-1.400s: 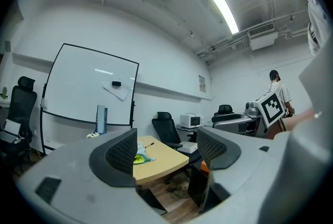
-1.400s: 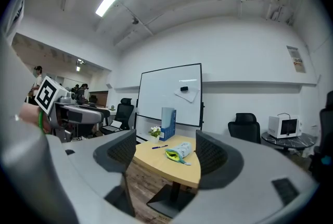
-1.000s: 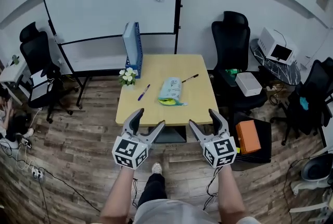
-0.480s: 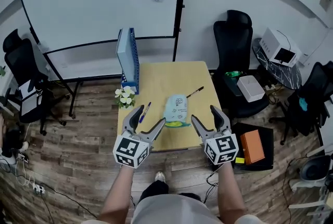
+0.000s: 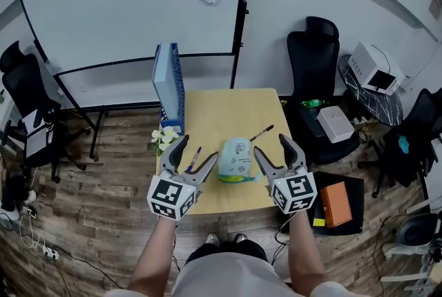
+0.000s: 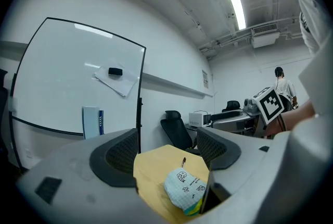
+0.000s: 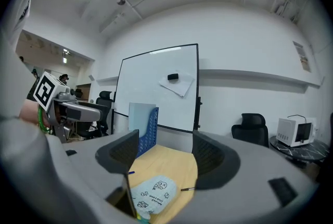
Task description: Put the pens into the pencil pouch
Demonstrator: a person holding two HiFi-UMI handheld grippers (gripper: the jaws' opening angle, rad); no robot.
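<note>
The left claw (image 5: 197, 150) and the right claw (image 5: 271, 145) hang side by side over the near edge of the wooden bench (image 5: 221, 106). Neither touches anything. In the left gripper view the left claw (image 6: 169, 147) has its jaws wide apart, with only the benchtop (image 6: 153, 165) and the pouch showing between them. In the right gripper view the right claw (image 7: 164, 150) is likewise spread open and empty.

The pencil pouch (image 5: 235, 157), pale with small cartoon prints and a yellow-green edge, lies on the near middle of the bench between the two claws. A black pen (image 5: 262, 132) lies just beyond the pouch on its right, close to the bench's right edge. A blue pen (image 5: 193, 158) lies to the left of the pouch, partly covered by the left claw's jaws. Both pens are outside the pouch.

A small pot of white flowers (image 5: 164, 137) stands at the bench's left edge. Behind it a blue file holder (image 5: 169, 81) stands upright at the far left corner. A whiteboard (image 5: 103, 12) stands beyond the bench, and a black office chair (image 5: 314, 61) is on the far right.
</note>
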